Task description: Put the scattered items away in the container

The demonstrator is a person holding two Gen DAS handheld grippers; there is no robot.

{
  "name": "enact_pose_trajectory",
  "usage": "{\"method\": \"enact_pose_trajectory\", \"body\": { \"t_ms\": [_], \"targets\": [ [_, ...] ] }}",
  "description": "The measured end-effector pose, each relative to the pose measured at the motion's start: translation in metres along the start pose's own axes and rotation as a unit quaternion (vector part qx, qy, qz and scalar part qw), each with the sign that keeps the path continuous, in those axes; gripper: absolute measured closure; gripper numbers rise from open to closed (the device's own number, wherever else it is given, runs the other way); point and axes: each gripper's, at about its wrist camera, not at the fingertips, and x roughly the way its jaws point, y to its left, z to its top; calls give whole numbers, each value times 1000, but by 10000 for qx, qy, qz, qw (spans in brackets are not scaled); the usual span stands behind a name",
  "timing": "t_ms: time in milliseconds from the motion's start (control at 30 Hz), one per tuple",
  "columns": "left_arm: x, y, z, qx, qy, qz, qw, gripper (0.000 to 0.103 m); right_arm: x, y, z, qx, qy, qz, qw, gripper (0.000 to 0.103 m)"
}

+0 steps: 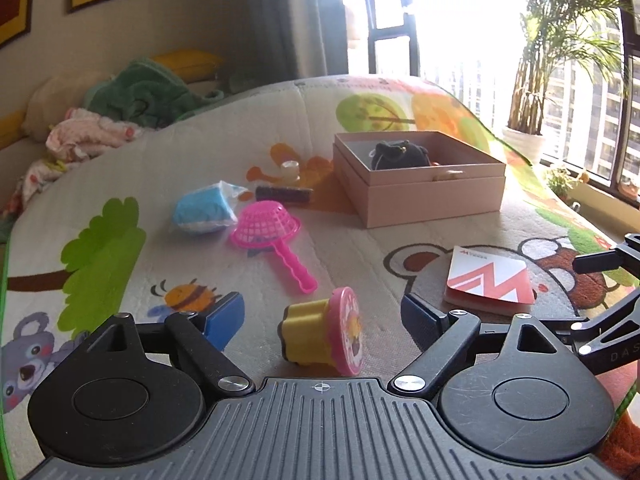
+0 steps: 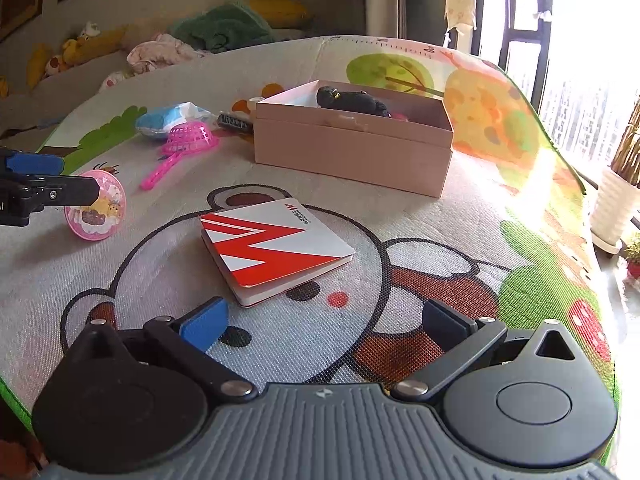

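Toy cup (image 1: 320,330), yellow with a pink disc top, lay on its side on the play mat (image 1: 280,120), directly between the spread, empty fingers of the left gripper (image 1: 323,318). Its long axis ran roughly across the gap, disc end toward the right finger. Right gripper (image 2: 324,320) was also open and empty, nearer the notebook (image 2: 276,248). Pink box (image 1: 420,184) stood ahead, apparently already holding a dark pouch (image 1: 400,154).
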Motion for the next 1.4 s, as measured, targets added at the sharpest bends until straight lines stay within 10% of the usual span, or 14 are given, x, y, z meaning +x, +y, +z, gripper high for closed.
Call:
{"method": "enact_pose_trajectory", "body": {
  "t_ms": [133,367,600,700,900,1400],
  "targets": [
    [-6,28,0,-465,-7,273,9985,9,-26,25,23,-527,-604,640,9947,0],
    [-13,63,3,-1053,-185,426,9934,7,-5,88,59,-1024,-379,2064,9724,7],
    [-16,109,-15,-1785,-45,556,9824,6,49,120,69,-1097,103,2184,9696,23],
    [-15,121,-23,-1992,-6,544,9784,6,60,119,72,-1078,365,2302,9665,49],
    [-15,126,-30,-2140,-7,447,9758,6,43,134,84,-2161,299,1721,9606,50],
    [-22,99,-16,-1880,-124,-377,9814,2,15,200,57,-5680,-31,989,8170,50]
  ]
}}
